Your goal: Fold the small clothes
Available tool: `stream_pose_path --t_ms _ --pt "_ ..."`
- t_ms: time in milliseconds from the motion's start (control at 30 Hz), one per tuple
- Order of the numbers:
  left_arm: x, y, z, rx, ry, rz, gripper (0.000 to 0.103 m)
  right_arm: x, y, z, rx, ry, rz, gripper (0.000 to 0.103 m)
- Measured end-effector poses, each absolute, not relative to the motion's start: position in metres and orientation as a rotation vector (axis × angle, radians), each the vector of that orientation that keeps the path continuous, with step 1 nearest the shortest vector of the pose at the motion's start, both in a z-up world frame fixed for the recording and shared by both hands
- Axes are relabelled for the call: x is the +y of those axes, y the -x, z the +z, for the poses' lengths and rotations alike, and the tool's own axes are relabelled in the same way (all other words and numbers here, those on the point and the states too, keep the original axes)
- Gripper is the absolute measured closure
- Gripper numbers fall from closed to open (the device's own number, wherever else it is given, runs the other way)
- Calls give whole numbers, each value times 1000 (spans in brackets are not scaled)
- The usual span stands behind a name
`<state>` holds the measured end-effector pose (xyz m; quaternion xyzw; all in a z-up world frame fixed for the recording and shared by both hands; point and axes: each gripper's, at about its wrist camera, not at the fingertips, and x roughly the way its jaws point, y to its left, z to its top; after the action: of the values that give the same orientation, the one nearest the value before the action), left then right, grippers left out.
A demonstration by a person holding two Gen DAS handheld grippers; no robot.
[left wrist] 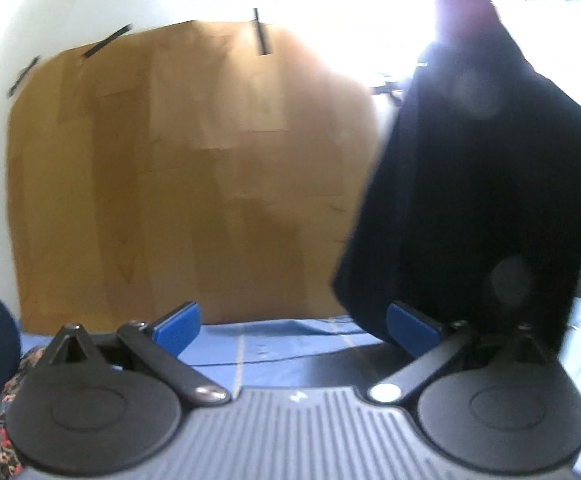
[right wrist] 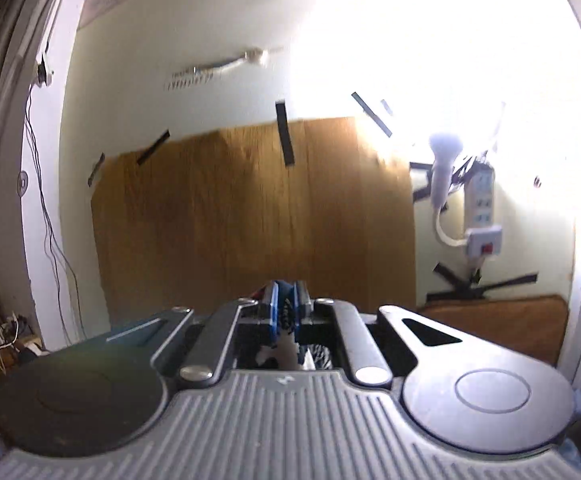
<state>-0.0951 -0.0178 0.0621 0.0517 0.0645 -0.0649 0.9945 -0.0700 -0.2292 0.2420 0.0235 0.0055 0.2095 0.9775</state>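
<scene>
A brown paper sheet [left wrist: 178, 168] is taped to the pale wall above a blue-covered surface [left wrist: 282, 344]. The left gripper [left wrist: 294, 326] has its fingers spread wide, holding nothing. The right gripper [right wrist: 285, 312] has its fingers clamped on the dark garment [left wrist: 470, 184], which hangs above the surface.

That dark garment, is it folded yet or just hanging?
Hanging: the dark garment dangles above the blue sheet, beside the open left tongs.

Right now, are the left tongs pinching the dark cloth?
No, the left tongs are spread wide with nothing between them, and the dark cloth hangs off to their right.
</scene>
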Motion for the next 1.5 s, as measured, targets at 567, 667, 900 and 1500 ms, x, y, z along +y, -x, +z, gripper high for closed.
stream_pose_path --t_ms 567,667,900,1500 --pt "-5 137 18 251 -274 -241 0 -257 98 173 122 139 420 96" --pt "10 136 13 305 -277 -213 0 -265 94 101 359 90 485 78" --pt "21 135 16 329 -254 -189 0 -264 75 -12 720 -196 575 46" --pt "-87 118 12 193 -507 -305 0 -255 31 116 327 -352 652 92"
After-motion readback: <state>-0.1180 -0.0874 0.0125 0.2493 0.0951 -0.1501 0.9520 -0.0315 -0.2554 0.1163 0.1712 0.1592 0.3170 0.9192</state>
